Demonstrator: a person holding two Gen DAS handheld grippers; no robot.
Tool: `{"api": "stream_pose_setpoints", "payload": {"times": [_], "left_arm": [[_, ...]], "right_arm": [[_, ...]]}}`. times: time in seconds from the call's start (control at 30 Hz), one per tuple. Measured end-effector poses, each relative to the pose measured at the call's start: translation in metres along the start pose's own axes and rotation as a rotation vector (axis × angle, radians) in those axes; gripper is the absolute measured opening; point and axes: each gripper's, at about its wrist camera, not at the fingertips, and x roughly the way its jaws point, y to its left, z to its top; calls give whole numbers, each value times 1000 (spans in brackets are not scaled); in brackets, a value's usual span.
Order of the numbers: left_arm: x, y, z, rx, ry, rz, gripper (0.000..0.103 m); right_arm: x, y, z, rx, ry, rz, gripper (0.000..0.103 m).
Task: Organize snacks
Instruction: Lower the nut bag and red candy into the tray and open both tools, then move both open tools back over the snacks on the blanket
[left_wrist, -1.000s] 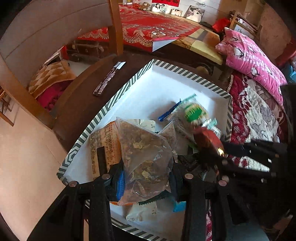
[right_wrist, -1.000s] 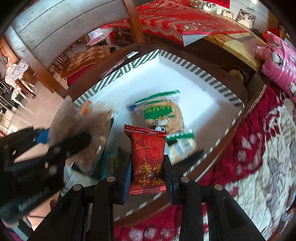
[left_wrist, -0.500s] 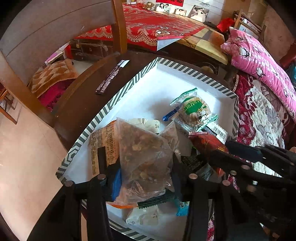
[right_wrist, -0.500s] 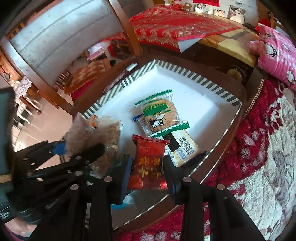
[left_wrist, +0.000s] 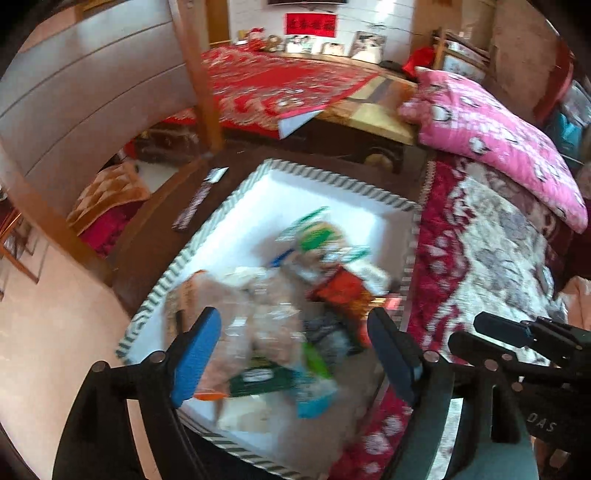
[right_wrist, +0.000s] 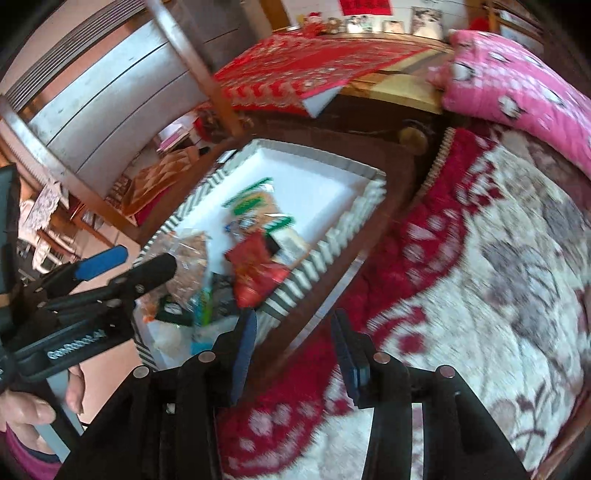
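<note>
A white tray with a striped rim holds a heap of snack packets. A clear bag of brown snacks lies on the heap below my left gripper. Its jaws are opening and the blue pads stand wide of the bag. A red packet lies in the tray beside a green and white cracker packet. My right gripper hangs over the table edge and the quilt. Its jaws are opening with nothing between them. The left gripper shows at the left.
The tray sits on a dark round wooden table with a thin dark strip lying beside it. A red and cream quilt and a pink pillow lie to the right. A chair back stands behind. A person's hand holds the left gripper.
Both grippers have let go and drawn back and up. The clear bag and the red packet now lie in the tray. The right gripper has swung towards the quilt.
</note>
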Motion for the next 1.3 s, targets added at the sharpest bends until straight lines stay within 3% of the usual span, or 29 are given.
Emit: {"api": "stream_pose_setpoints", "payload": {"times": [0.37, 0.7, 1.03, 1.3], "left_arm": [[18, -107, -10, 143, 68, -137, 83], [37, -199, -20, 277, 129, -212, 83], [62, -296, 2, 385, 160, -276, 83], [84, -361, 25, 431, 193, -303, 83]], "right_arm": [[-38, -93, -50, 174, -7, -117, 49], [-62, -174, -104, 335, 3, -205, 54], [-90, -230, -138, 482, -77, -300, 59], [-94, -251, -153, 585, -74, -317, 64]]}}
